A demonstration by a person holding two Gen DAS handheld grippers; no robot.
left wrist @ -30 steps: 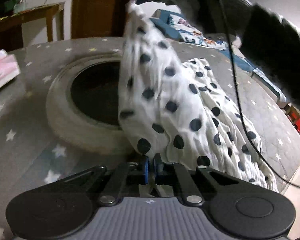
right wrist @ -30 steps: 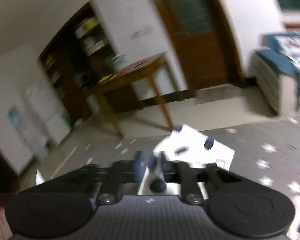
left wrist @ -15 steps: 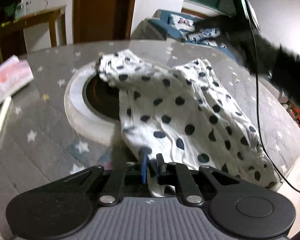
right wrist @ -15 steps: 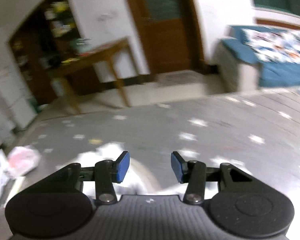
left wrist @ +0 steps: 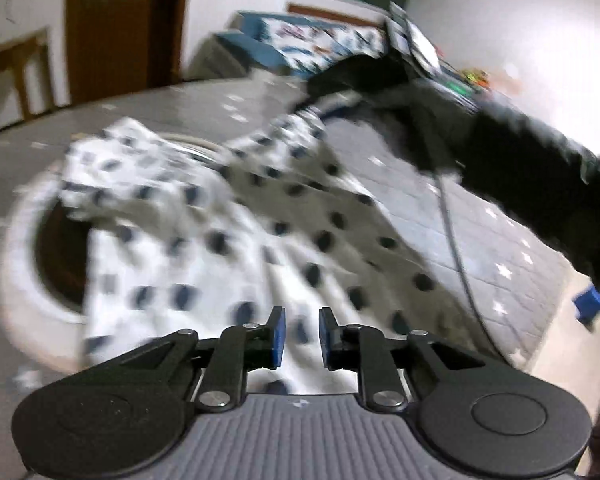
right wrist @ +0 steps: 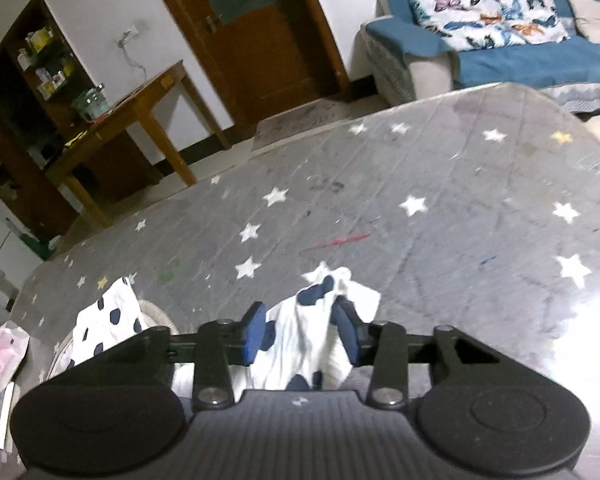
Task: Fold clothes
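Couldn't read any text from my end - no labels, brands or numbers were legible in either wrist view.

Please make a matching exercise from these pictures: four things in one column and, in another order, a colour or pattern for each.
Things:
1. garment
2. sofa
3. table cover
4. door

Descriptions:
A. grey with white stars
B. brown wood
C. white with dark dots
D. blue, with a butterfly-print cloth on it

Pairs: 1-C, 2-D, 3-A, 4-B
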